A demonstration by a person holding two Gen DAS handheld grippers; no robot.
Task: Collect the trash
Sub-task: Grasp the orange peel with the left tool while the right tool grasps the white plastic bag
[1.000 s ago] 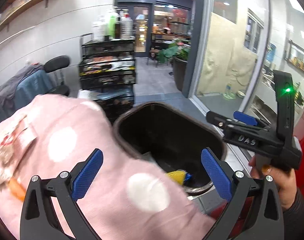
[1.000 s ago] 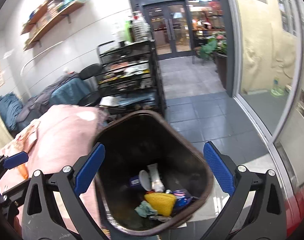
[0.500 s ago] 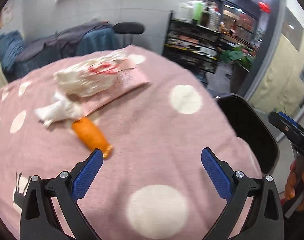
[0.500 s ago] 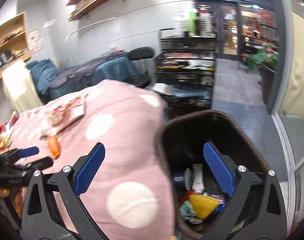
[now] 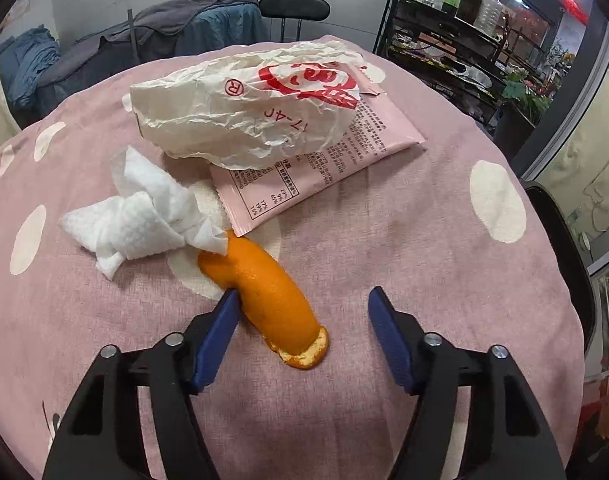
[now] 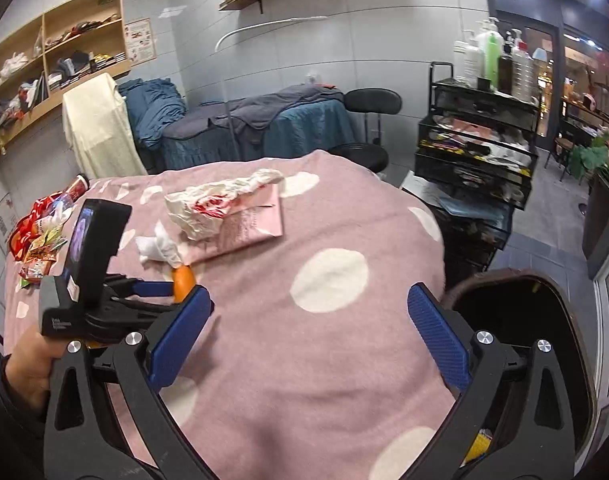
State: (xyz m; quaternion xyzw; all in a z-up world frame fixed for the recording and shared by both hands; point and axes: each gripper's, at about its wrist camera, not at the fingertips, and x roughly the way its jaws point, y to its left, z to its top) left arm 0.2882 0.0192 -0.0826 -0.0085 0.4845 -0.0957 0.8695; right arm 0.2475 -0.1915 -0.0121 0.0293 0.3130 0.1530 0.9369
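Orange curved fruit peel (image 5: 270, 296) lies on the pink dotted counter (image 5: 404, 240), at seven o'clock from the white tissue; the left hand-held gripper (image 5: 300, 308), jaws just narrowing, straddles it ungripped, pickup imminent. Right hand-held gripper (image 6: 308, 332) gapes empty.

The crumpled paper bag (image 5: 244, 116) is covering much of the pink packet (image 5: 336, 160), the picture's right edge is cutting off the dark bin (image 6: 544, 320), and the snack wrappers (image 6: 36, 240) at the table's far left edge are staying too small to read.
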